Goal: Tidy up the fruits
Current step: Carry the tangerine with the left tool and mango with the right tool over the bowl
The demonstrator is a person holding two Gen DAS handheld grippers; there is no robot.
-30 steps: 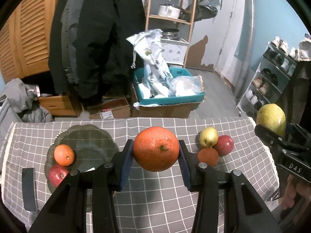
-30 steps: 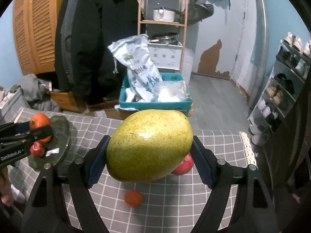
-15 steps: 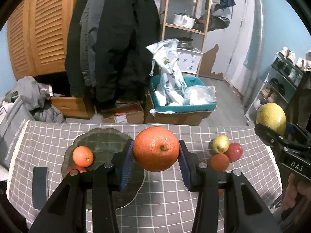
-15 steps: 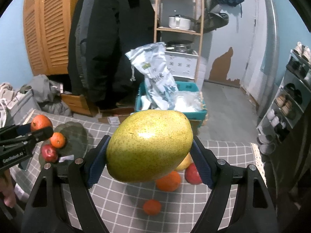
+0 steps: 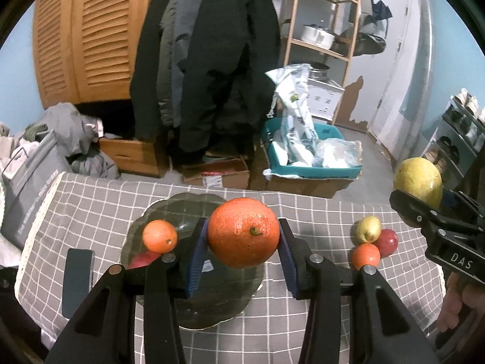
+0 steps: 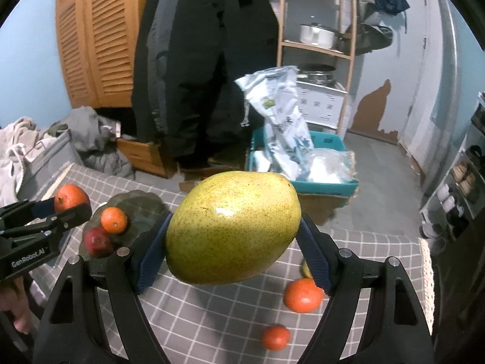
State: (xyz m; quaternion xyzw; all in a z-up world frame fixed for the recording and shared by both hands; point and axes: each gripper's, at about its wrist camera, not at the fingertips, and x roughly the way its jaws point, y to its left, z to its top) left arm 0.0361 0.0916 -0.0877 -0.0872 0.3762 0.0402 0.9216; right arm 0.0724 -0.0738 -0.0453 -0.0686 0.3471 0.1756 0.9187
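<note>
My left gripper [image 5: 243, 242] is shut on a large orange [image 5: 243, 233] and holds it above a dark glass plate [image 5: 169, 209]. The plate carries a small orange [image 5: 159, 236] and a red apple [image 5: 142, 260]. My right gripper [image 6: 233, 242] is shut on a big yellow-green mango [image 6: 232, 232], held above the checked tablecloth [image 6: 212, 318]. It shows at the right in the left wrist view [image 5: 417, 182]. A lemon [image 5: 368, 229], a red apple [image 5: 386, 242] and an orange [image 5: 366, 256] lie in a cluster on the cloth at the right.
A small tangerine [image 6: 275, 337] lies near the table's front. A dark flat object [image 5: 76, 276] lies left of the plate. Beyond the table are a teal bin with bags [image 5: 312, 157], hanging coats [image 5: 212, 60], a wooden shelf [image 5: 324, 30] and a shoe rack [image 5: 457, 139].
Both grippers have moved left and up with their fruit. The plate now sits under the left gripper, and the fruit cluster has slid to the right in both views.
</note>
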